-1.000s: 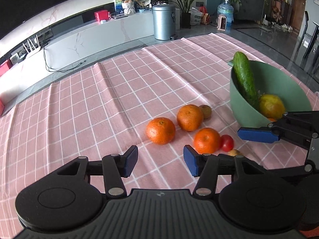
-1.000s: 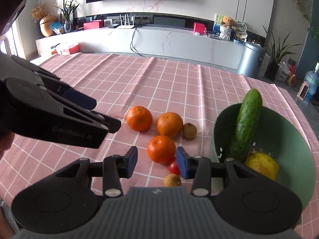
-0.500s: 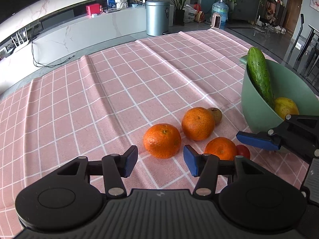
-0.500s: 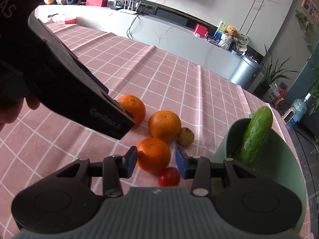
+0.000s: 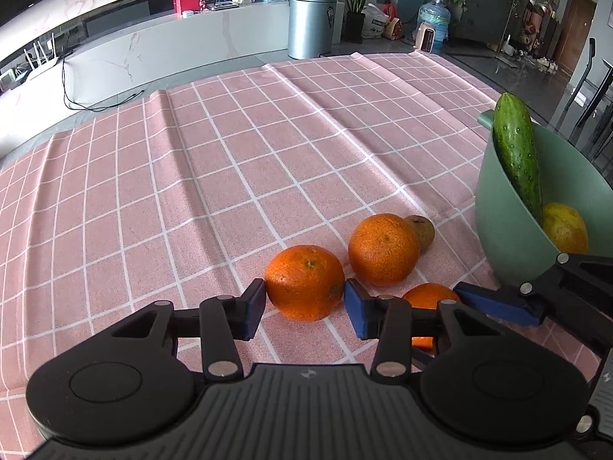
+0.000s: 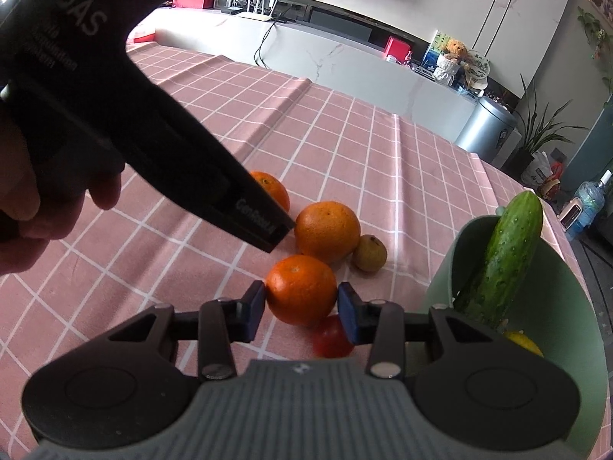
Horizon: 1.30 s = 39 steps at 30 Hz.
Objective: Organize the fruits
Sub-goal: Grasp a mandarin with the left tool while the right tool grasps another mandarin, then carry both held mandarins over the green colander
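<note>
Closing in on two oranges at once, the left gripper (image 5: 304,308) has just been narrowing its jaws around the leftmost orange (image 5: 304,281) on the pink checked desk (image 5: 191,191), its pads at the fruit's sides, one touching and the other a hair off. The right gripper (image 6: 302,308) straddles the nearest orange (image 6: 300,289), both pads against its widest part, so it looks clamped. These oranges should handle as firm, fairly light and round, with pebbled skin that grips well; taking them across the middle, as here, suits them, though a squeeze off-centre could make one roll or pop out. A third orange (image 6: 327,230), a small brownish fruit (image 6: 369,253) and a red tomato (image 6: 331,337), likely softer, lie close by. The green bowl (image 6: 574,306) already holds a cucumber (image 6: 502,260) leaning on its rim and a yellow fruit (image 5: 565,228).
</note>
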Tool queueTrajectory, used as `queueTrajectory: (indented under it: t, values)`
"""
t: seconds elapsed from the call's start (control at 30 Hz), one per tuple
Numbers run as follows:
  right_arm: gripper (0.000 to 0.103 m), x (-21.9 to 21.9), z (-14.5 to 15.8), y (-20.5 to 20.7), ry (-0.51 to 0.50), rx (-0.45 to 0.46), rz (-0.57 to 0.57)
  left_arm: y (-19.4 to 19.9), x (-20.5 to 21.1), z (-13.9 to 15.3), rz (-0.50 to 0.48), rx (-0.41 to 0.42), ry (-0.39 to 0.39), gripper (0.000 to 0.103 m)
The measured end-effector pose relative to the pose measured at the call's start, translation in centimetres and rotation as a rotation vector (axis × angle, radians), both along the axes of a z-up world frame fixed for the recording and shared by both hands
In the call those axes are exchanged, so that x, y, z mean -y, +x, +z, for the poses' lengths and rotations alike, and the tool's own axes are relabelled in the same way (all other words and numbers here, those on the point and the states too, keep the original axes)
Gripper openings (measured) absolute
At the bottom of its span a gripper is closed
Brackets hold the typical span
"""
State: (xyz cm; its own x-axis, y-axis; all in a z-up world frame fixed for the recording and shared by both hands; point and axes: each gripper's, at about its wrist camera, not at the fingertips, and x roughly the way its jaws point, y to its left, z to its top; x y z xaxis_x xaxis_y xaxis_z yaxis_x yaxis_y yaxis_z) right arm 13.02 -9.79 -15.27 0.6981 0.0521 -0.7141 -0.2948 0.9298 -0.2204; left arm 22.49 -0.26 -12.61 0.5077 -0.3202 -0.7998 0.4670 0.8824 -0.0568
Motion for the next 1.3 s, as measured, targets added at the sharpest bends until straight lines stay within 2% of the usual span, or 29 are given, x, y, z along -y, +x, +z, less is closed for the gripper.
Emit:
queueTrajectory:
  t: [0.23,0.5,0.7,0.87,1.1,1.3]
  values:
    - [0.037,1.1,1.8,-0.8,0.086,0.024,0.004,-1.2,-1.1,1.1,0.086,0.013,-0.014,0.048]
    - [0.037,3.4,4.2,-2.3,0.235,0.028,-0.017,-3.3,-1.9,3.3,0.159,0.023,-0.009,0.047]
    - [0.037,5.9,6.0,-4.1,0.334,0.036,-0.051,-5.3,-0.5,5.3,0.182,0.03,-0.102,0.047]
    - [0.037,8.7,7.3,-5.8,0.348,0.053,-0.079,-7.1,1.8,6.6,0.149,0.03,-0.134,0.047]
    - [0.037,13.1,8.7,-7.3,0.364,0.073,-0.14,-8.4,6.1,9.3,0.046,0.074,-0.158,0.047]
    - [0.037,16.1,8.9,-7.6,0.372,0.067,-0.171,-8.8,9.6,9.7,-0.031,0.067,-0.155,0.047]
